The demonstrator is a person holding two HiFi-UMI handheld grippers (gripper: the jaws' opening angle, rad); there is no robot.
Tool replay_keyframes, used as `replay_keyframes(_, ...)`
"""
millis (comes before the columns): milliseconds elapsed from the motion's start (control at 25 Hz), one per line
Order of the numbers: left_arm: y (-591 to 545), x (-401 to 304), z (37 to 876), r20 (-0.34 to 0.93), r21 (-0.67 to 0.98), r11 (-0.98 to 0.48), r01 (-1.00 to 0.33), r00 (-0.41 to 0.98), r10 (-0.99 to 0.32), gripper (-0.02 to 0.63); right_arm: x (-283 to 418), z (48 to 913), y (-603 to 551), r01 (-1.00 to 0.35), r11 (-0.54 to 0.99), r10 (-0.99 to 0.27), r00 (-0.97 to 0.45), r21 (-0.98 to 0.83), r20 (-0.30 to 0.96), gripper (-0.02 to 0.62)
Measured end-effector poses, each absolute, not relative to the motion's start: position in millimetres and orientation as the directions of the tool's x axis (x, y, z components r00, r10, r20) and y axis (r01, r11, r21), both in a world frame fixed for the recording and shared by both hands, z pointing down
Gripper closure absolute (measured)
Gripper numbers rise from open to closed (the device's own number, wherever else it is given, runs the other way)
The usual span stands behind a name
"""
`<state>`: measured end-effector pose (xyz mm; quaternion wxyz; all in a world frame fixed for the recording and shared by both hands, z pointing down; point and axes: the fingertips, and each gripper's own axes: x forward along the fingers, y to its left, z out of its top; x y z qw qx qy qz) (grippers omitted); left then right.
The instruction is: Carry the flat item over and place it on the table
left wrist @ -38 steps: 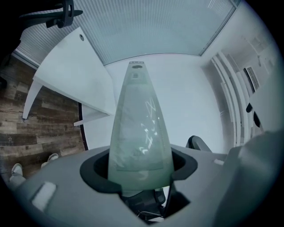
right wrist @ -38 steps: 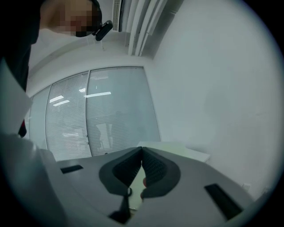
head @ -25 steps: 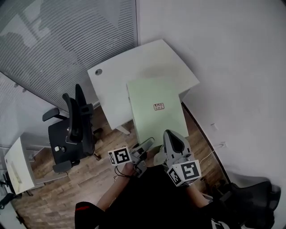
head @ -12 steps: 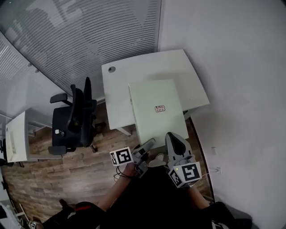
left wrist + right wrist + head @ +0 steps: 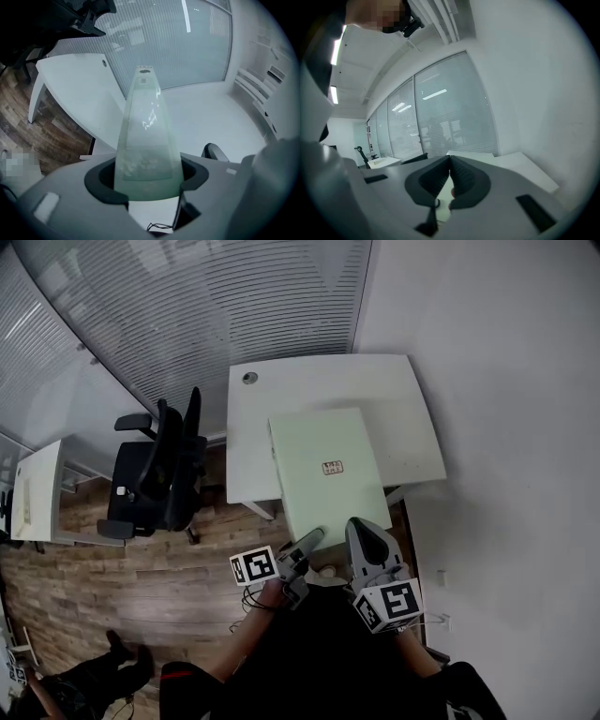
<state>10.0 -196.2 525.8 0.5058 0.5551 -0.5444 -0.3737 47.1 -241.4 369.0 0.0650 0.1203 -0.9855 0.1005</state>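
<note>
A pale green flat board (image 5: 323,470) with a small label is carried level by its near edge, its far part over the white table (image 5: 309,381). My left gripper (image 5: 306,546) is shut on the board's near left corner; in the left gripper view the board (image 5: 145,126) runs forward from between the pads of the left gripper (image 5: 147,180). My right gripper (image 5: 361,535) is shut on the near right edge. In the right gripper view the right gripper (image 5: 450,180) has its pads pressed together on the board's thin edge (image 5: 442,197).
A black office chair (image 5: 155,479) stands left of the table on the wooden floor. A second white desk (image 5: 33,488) is at the far left. A person (image 5: 56,681) stands at the bottom left. A white wall (image 5: 506,381) runs along the right, slatted blinds (image 5: 187,306) behind the table.
The view has swung so the table now lies squarely ahead, and the chair sits further right in view. Both grippers keep their hold on the board. A person has appeared at bottom left.
</note>
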Motion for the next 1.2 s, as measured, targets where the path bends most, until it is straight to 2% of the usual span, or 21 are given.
replay_keyframes(520,-213,0,563,0.179,0.966,0.155,-0.205,0.104,-0.978,0.325,21,386,-255,-0.188,0.965,-0.151,-0.968,-0.183,0.198,0.594)
replay_keyframes(920,-241,-27,602,0.222,0.966,0.200,-0.162,0.130,-0.966,0.324,-6,414,-293,-0.243,0.950,-0.184,-0.942,-0.195,0.280,0.594)
replay_keyframes(1200,-255,-54,624,0.238,0.966,0.220,-0.138,0.130,-0.962,0.324,-34,433,-304,-0.236,0.947,-0.158,-0.933,-0.217,0.324,0.594)
